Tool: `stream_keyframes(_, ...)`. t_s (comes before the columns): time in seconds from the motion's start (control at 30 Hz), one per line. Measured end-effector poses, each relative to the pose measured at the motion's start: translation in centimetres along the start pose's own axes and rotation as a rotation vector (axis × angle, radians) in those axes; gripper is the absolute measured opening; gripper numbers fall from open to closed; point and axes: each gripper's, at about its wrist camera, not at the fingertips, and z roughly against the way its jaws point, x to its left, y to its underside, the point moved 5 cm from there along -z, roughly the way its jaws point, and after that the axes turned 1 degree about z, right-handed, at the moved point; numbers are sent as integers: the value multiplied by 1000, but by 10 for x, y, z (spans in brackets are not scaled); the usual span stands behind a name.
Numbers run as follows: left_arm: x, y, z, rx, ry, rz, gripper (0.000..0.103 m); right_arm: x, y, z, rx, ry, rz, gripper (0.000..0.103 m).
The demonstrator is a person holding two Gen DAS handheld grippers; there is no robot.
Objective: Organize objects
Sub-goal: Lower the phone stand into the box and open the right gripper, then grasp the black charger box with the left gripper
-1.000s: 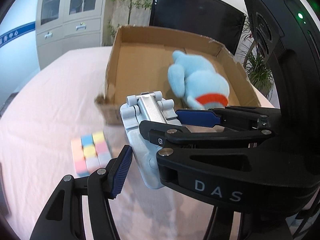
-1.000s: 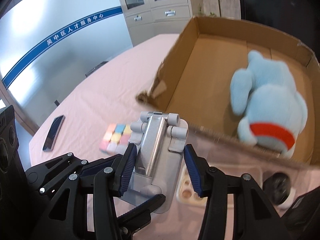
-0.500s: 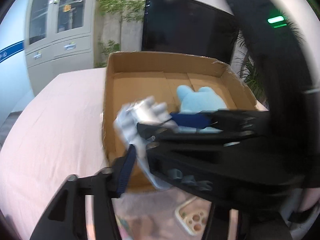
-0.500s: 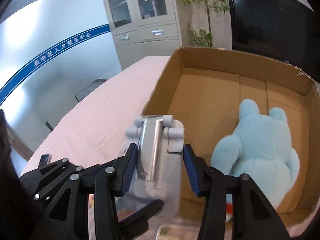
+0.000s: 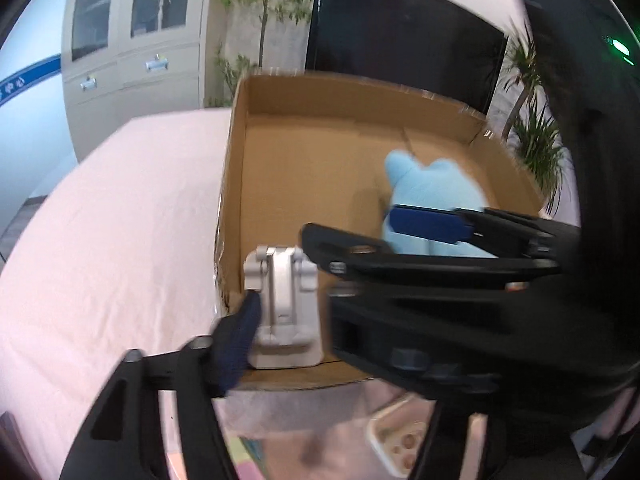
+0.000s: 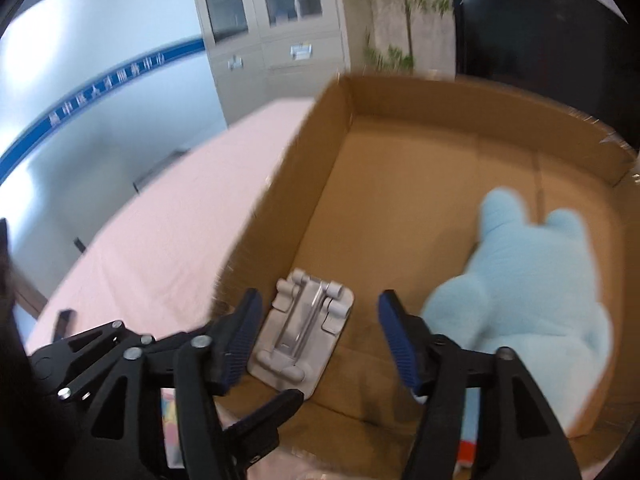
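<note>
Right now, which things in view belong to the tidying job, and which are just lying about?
Job:
- phone stand, lying in the box, between the open right hand-held gripper fingers
- plush, in the box
- cube and phone case, on the table

Background:
- cabinet
- screen
- plants

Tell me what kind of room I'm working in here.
Most likely an office or meeting room: a grey filing cabinet with glass doors, a large dark wall screen, potted plants, and a frosted glass wall with a blue lettered stripe. The cardboard box sits on a pink-covered table.
</note>
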Motion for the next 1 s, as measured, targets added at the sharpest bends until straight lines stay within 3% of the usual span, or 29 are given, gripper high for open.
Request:
stream_keyframes(0.1, -23, 2, 21, -24, 41, -20, 84, -18, 8, 57, -52, 2, -31, 77)
stream_keyframes(0.23, -66, 25, 38, -2, 99, -99, 84, -73, 33, 116, -57, 77, -64, 80)
stream_keyframes(0.3, -91, 38, 43, 12, 149, -111, 84, -115, 60, 131, -16, 115, -133, 80)
stream_keyframes(0.4, -131, 54, 38, 54, 199, -129, 84, -165, 116, 125, 152, 109, -198, 78)
stream_keyframes(0.43, -145, 57, 34, 71, 213, -134, 84, -171, 125, 136, 101, 116, -178, 76)
stream_keyframes(0.53, -180, 72, 33, 115, 262, -175, 84, -194, 158, 179, 70, 193, -236, 77)
stream_keyframes(0.7, -229, 97, 36, 167, 339, -235, 84, -218, 229, 203, 122, 193, -316, 78)
stream_keyframes(0.77, -243, 104, 42, 159, 349, -271, 84, -225, 247, 221, 61, 145, -370, 78)
stream_keyframes(0.9, -252, 90, 43, 115, 379, -257, 84, -238, 239, 227, -51, 60, -360, 78)
stream_keyframes(1.0, -253, 80, 29, 140, 401, -215, 84, -236, 222, 209, -50, 15, -267, 78)
